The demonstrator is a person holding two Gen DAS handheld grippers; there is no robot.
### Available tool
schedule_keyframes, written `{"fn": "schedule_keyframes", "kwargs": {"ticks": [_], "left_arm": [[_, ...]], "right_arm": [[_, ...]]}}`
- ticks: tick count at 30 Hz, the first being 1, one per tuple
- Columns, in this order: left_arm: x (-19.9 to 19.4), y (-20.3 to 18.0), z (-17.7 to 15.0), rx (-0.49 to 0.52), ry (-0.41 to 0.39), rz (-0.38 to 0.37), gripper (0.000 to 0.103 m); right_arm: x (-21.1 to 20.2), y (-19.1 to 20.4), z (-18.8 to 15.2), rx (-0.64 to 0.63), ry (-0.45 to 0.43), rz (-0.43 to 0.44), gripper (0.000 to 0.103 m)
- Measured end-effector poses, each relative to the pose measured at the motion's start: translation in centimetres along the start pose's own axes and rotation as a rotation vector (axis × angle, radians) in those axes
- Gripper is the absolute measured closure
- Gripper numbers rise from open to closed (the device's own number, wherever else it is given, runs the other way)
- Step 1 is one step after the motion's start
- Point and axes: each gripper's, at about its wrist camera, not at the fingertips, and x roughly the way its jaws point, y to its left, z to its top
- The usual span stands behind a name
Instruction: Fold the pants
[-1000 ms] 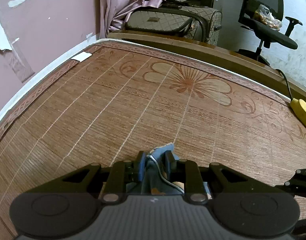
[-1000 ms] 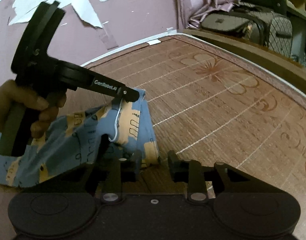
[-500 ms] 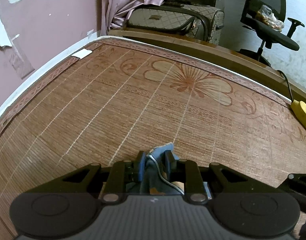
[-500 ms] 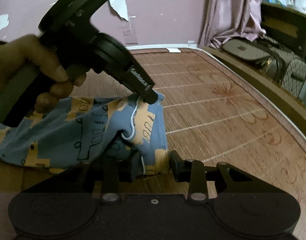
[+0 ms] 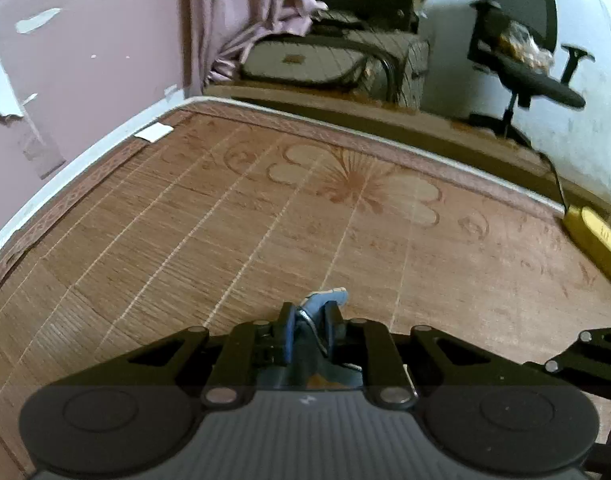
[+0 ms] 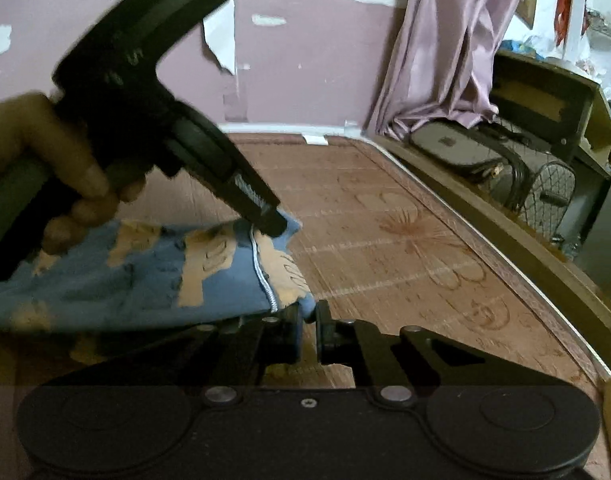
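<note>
The pants (image 6: 153, 276) are blue with orange patches and a white drawstring, stretched out at the left of the right wrist view above the bamboo mat (image 6: 385, 248). My left gripper (image 5: 310, 312) is shut on one corner of the pants (image 5: 323, 299); it also shows in the right wrist view (image 6: 271, 220), held by a hand. My right gripper (image 6: 307, 314) is shut on the near corner of the same edge. The rest of the pants is hidden behind the gripper bodies.
The mat (image 5: 265, 216) covers a bed against a pink wall (image 5: 85, 60). A suitcase (image 5: 325, 60) and curtain (image 6: 437, 52) stand beyond the far edge, an office chair (image 5: 525, 60) at the right. A yellow object (image 5: 597, 236) lies at the mat's right edge.
My right gripper has closed on the pants' near corner; it was open beside the cloth before. Both grippers have lifted the edge. The left gripper keeps its hold.
</note>
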Motion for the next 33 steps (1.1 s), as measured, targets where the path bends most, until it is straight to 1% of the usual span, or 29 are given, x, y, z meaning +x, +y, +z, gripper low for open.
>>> {"fn": "schedule_keyframes", "kwargs": {"ticks": [1, 2, 3, 4, 5, 6, 8, 9, 10, 11, 13, 14, 16, 17, 18, 19, 20, 22, 24, 25, 26, 28, 29, 30, 31, 32, 33], "left_arm": [[0.4, -0.3, -0.2, 0.03, 0.007, 0.015, 0.081], [0.5, -0.5, -0.3, 0.053, 0.01, 0.021, 0.074], [0.6, -0.6, -0.5, 0.071, 0.008, 0.027, 0.059], [0.4, -0.6, -0.6, 0.077, 0.006, 0.026, 0.049], [0.1, -0.6, -0.6, 0.073, -0.003, 0.024, 0.038], [-0.4, -0.4, -0.7, 0.065, -0.017, 0.022, 0.034], [-1.4, 0.0, -0.8, 0.05, -0.036, 0.023, 0.03], [-2.0, 0.3, -1.0, 0.043, -0.045, 0.034, 0.027], [-2.6, 0.7, -1.3, 0.038, -0.055, 0.05, 0.026], [-3.2, 1.0, -1.5, 0.032, -0.063, 0.065, 0.022], [-4.6, 1.9, -2.5, 0.015, -0.074, 0.107, 0.02], [-5.2, 2.4, -3.0, 0.006, -0.075, 0.122, 0.019], [-6.9, 3.4, -4.6, -0.03, -0.069, 0.144, 0.019], [-7.7, 3.9, -5.5, -0.048, -0.066, 0.151, 0.018], [-8.4, 4.3, -6.4, -0.064, -0.061, 0.16, 0.018], [-9.2, 4.8, -7.5, -0.08, -0.052, 0.173, 0.018], [-9.9, 5.4, -8.6, -0.095, -0.039, 0.187, 0.018], [-11.1, 6.7, -10.8, -0.133, 0.002, 0.224, 0.018], [-12.0, 8.1, -12.7, -0.174, 0.03, 0.265, 0.018], [-12.5, 8.8, -13.7, -0.192, 0.038, 0.29, 0.018], [-12.9, 9.6, -14.8, -0.206, 0.052, 0.317, 0.016], [-13.7, 11.4, -17.0, -0.243, 0.106, 0.371, 0.013], [-14.7, 12.4, -18.2, -0.278, 0.093, 0.374, 0.011], [-15.7, 13.3, -19.1, -0.313, 0.097, 0.386, 0.011], [-16.7, 14.4, -19.9, -0.344, 0.117, 0.405, 0.012], [-17.7, 15.2, -20.6, -0.36, 0.119, 0.411, 0.014], [-19.2, 16.1, -21.2, -0.364, 0.101, 0.409, 0.014]], "right_arm": [[0.5, 0.2, -0.2, -0.017, 0.036, 0.002, 0.084], [0.8, 0.5, -0.4, -0.043, 0.056, -0.006, 0.078], [0.7, 0.7, -0.4, -0.072, 0.046, -0.029, 0.067], [0.5, 0.7, -0.3, -0.09, 0.035, -0.052, 0.06], [0.3, 0.4, -0.3, -0.086, 0.013, -0.071, 0.048], [0.3, 0.1, -0.2, -0.072, 0.009, -0.08, 0.046], [0.5, -0.8, -0.1, -0.035, 0.019, -0.099, 0.046], [0.5, -1.0, -0.2, -0.027, 0.02, -0.121, 0.046], [0.6, -1.2, -0.2, -0.028, 0.02, -0.159, 0.046], [0.6, -1.5, -0.2, -0.028, 0.013, -0.194, 0.045], [0.3, -2.2, 0.0, 0.001, -0.024, -0.249, 0.044], [-0.2, -2.5, 0.1, 0.03, -0.049, -0.253, 0.044], [-1.0, -2.9, 0.2, 0.089, -0.111, -0.205, 0.044], [-1.3, -2.9, 0.3, 0.112, -0.143, -0.165, 0.042], [-1.3, -2.7, 0.3, 0.114, -0.156, -0.131, 0.038], [-1.2, -2.2, 0.4, 0.102, -0.152, -0.104, 0.037], [-0.7, -1.5, 0.4, 0.077, -0.126, -0.084, 0.037], [0.5, -0.5, 0.1, 0.035, -0.054, -0.075, 0.037], [1.4, -0.3, -0.4, 0.024, -0.006, -0.096, 0.037], [1.8, -0.4, -0.5, 0.032, -0.001, -0.104, 0.036], [1.8, -0.5, -0.8, 0.042, -0.01, -0.122, 0.031], [2.2, -0.6, -0.9, 0.017, 0.002, -0.204, 0.027], [2.1, -0.8, -1.1, 0.02, -0.008, -0.237, 0.024], [2.1, -0.9, -1.3, 0.029, 0.002, -0.269, 0.025], [2.1, -1.1, -1.5, 0.038, 0.003, -0.29, 0.025], [1.6, -1.3, -1.7, 0.05, -0.018, -0.299, 0.025], [0.8, -1.2, -1.9, 0.065, -0.055, -0.304, 0.024]]}}
